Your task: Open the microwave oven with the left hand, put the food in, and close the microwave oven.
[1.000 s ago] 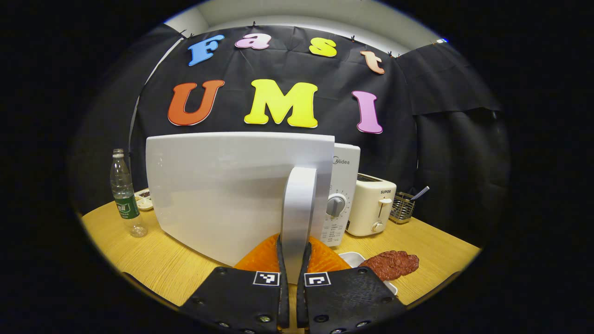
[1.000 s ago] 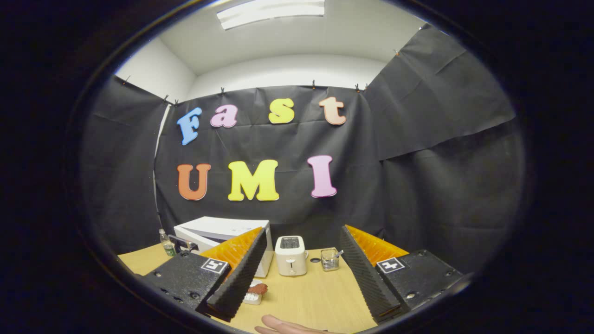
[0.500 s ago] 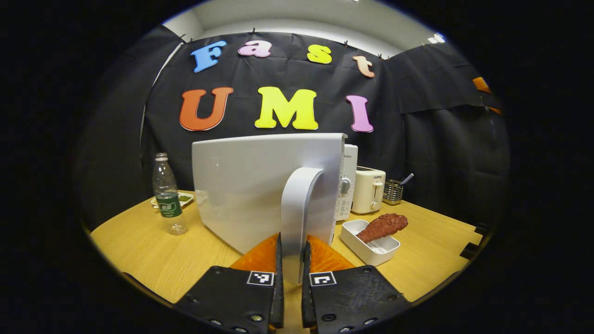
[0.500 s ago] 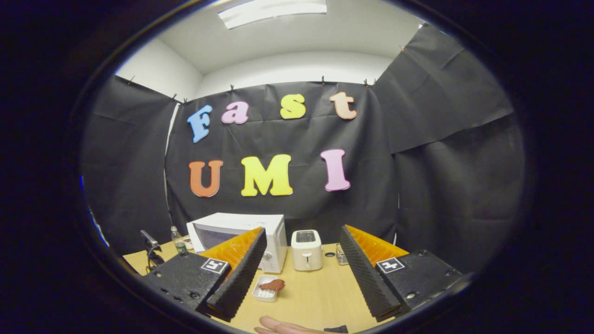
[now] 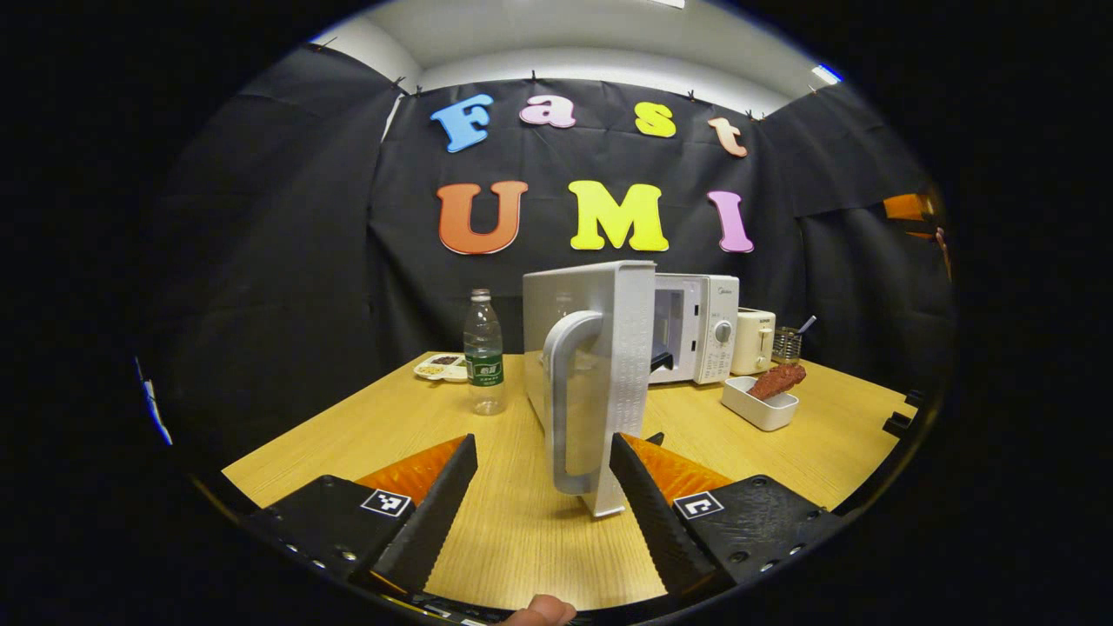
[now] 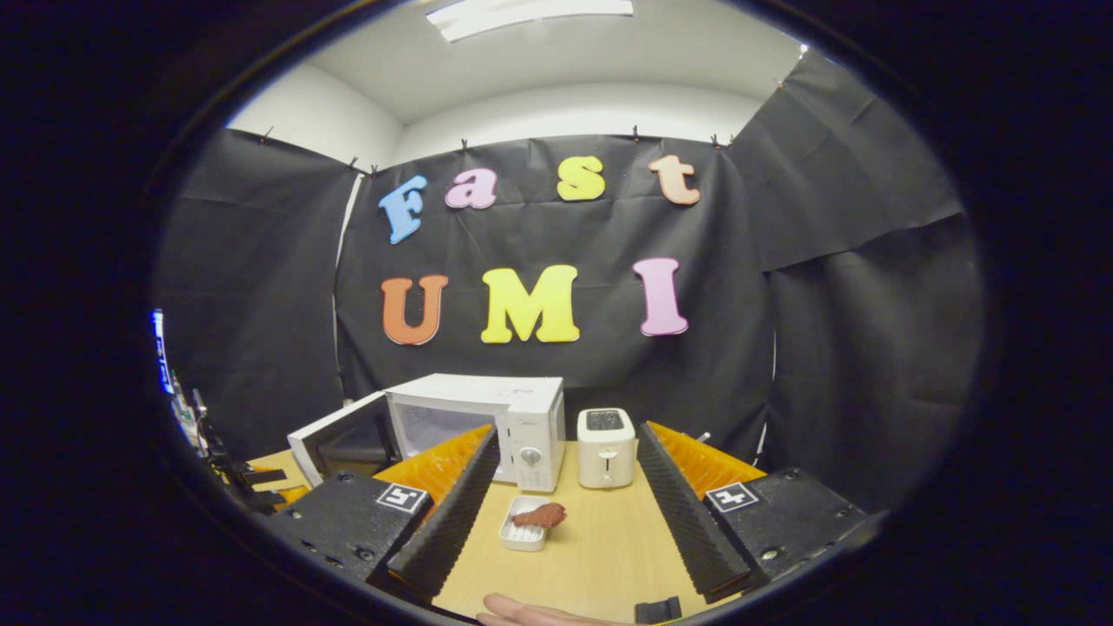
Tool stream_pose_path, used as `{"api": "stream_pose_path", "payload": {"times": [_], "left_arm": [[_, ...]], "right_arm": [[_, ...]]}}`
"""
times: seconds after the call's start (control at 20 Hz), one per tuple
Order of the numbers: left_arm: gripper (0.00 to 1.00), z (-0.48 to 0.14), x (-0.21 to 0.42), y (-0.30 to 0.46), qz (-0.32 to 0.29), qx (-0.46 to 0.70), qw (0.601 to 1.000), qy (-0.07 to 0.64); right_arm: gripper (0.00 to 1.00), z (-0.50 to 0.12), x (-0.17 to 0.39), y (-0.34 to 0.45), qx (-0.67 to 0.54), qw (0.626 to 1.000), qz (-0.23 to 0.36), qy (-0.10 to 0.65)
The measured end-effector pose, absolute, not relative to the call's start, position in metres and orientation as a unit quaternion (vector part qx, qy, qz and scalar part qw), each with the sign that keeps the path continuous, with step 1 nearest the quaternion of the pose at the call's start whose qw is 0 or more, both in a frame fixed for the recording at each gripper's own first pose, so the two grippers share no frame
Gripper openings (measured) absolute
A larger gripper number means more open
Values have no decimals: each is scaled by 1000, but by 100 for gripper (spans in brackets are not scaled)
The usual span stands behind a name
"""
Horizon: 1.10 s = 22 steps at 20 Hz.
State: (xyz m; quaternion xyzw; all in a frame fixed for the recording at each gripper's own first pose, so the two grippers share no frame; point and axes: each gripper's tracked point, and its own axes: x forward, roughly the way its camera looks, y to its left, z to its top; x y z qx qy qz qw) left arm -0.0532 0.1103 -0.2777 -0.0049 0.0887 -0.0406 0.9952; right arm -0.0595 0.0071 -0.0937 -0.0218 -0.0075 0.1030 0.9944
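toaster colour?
Cream-white toaster, clearest in the right gripper view, standing right of the microwave.

White microwave door open; reddish food in tray.

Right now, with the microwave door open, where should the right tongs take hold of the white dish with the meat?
Grip the white dish across its short rim at the near end, coming from above and the front. Its walls are low and straight, and the meat overhangs the far right end, so that end is blocked.

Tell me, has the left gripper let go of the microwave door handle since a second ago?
Yes. The left gripper is open, backed off from the door handle.
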Motion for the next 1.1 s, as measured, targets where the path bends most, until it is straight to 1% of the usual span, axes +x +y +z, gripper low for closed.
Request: {"api": "stream_pose_path", "payload": {"times": [0.05,0.1,0.15,0.2,0.25,0.55,0.6,0.65,0.8,1.1], "left_arm": [[94,-274,-59,115,-35,-14,995,88],[94,-272,-62,115,-35,-25,995,88],[94,-271,-65,116,-36,-34,994,93],[94,-268,-67,116,-36,-39,994,95],[94,-264,-66,118,-31,-37,995,90],[94,-238,-60,113,-2,-19,995,94],[94,-230,-58,107,-5,-17,996,91],[94,-220,-55,100,-10,-16,996,87],[94,-189,-37,81,-16,-16,997,68],[94,-120,9,42,-27,-6,999,26]], "right_arm": [[100,-97,-59,11,-22,994,106,-2],[94,-99,-59,14,-22,994,109,4],[100,-101,-58,18,-21,993,112,9],[94,-101,-58,19,-20,993,115,12],[100,-102,-57,20,-18,993,117,16],[100,-110,-37,6,-23,994,105,28],[94,-113,-30,4,-24,994,105,33],[100,-117,-21,1,-26,994,103,40],[100,-128,13,-9,-28,993,97,68],[100,-173,81,-14,-31,983,113,145]]}}
